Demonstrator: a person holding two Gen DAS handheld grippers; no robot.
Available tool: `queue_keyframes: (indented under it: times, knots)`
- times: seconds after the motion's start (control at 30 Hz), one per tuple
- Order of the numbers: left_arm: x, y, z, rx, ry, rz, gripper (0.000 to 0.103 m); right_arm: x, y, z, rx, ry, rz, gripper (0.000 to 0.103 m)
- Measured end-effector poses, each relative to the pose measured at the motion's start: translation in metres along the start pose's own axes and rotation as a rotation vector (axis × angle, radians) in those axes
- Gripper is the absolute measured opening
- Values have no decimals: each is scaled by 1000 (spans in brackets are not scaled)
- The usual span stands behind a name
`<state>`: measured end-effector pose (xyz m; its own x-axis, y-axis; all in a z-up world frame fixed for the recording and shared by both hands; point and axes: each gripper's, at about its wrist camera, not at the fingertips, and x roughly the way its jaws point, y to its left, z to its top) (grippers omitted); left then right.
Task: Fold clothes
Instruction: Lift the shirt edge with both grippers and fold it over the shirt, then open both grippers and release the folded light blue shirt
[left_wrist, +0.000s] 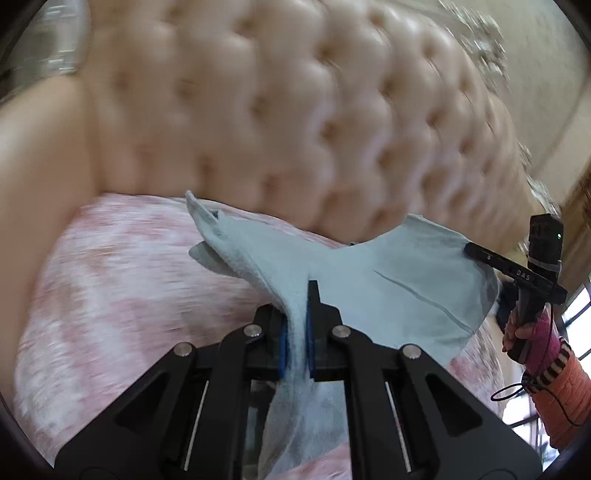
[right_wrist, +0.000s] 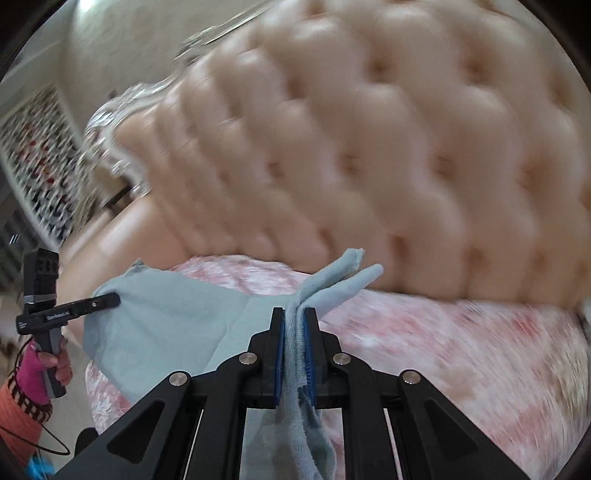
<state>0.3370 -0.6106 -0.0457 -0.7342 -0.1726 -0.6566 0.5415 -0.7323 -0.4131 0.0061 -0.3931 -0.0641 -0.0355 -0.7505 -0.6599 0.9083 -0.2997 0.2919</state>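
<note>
- Light blue garment (left_wrist: 399, 291) is held up over the bed (left_wrist: 122, 280), stretched sideways between both claws, long axis running claw to claw.
- Left claw (left_wrist: 297, 314) is clenched on a bunched edge; the cloth tips stick up past it.
- Right claw (right_wrist: 295, 332) is clenched on the other bunched edge.
- Lettering "DAS" is on the right claw's body.
- Hand (left_wrist: 517, 328) in a pink glove grips its handle; sleeve is orange.
- Tufted headboard (left_wrist: 295, 110) is behind.
</note>
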Motion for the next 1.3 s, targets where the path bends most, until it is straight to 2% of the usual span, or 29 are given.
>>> queue_keyframes:
  times: [0.17,0.27,0.43,0.5,0.63,0.67,0.7,0.73,0.77,0.8,0.83,0.87,0.9,0.93,1.0,1.03,1.07,1.1,1.17,1.23,1.27,1.3]
  knots:
    - [-74,62,-15,-88,-116,170,9,75,93,45,-167,30,135,10]
    - [-112,89,-31,-144,-180,276,9,128,149,61,-250,64,198,10]
    - [-138,127,-81,-267,-250,452,9,214,218,65,-360,133,251,10]
    - [-126,142,-110,-336,-228,501,9,257,233,53,-392,185,237,10]
    - [-74,181,-176,-500,-54,539,15,331,225,15,-379,352,142,15]
    - [-70,185,-184,-505,-47,544,20,348,221,4,-372,400,111,15]
    - [-69,187,-191,-508,-46,553,31,356,215,-4,-354,424,104,17]
    - [-76,187,-191,-503,-68,577,37,354,211,-4,-340,422,106,25]
    - [-82,187,-192,-499,-90,600,51,350,207,-2,-332,411,106,36]
    - [-90,188,-192,-497,-114,624,69,345,203,1,-321,398,108,43]
    - [-99,190,-192,-509,-146,646,79,337,196,4,-302,383,110,58]
    - [-111,192,-193,-535,-187,657,96,327,189,10,-276,362,109,68]
    - [-124,193,-195,-565,-235,664,101,316,185,15,-256,339,119,70]
    - [-134,191,-194,-575,-273,667,101,306,182,20,-240,316,136,70]
    - [-147,177,-187,-533,-330,632,102,285,177,28,-208,270,170,71]
    - [-147,168,-180,-491,-336,597,102,275,180,27,-206,254,218,74]
    - [-142,155,-171,-440,-337,539,102,265,186,23,-211,241,281,83]
    - [-136,142,-162,-389,-333,478,102,258,192,15,-215,237,344,85]
    - [-108,124,-151,-338,-269,370,102,255,203,-3,-213,273,443,86]
    - [-78,118,-148,-334,-189,286,102,265,211,-25,-201,354,508,86]
    - [-63,118,-150,-338,-147,250,102,271,214,-37,-194,396,537,86]
    - [-50,119,-156,-339,-106,245,102,276,214,-46,-194,432,545,86]
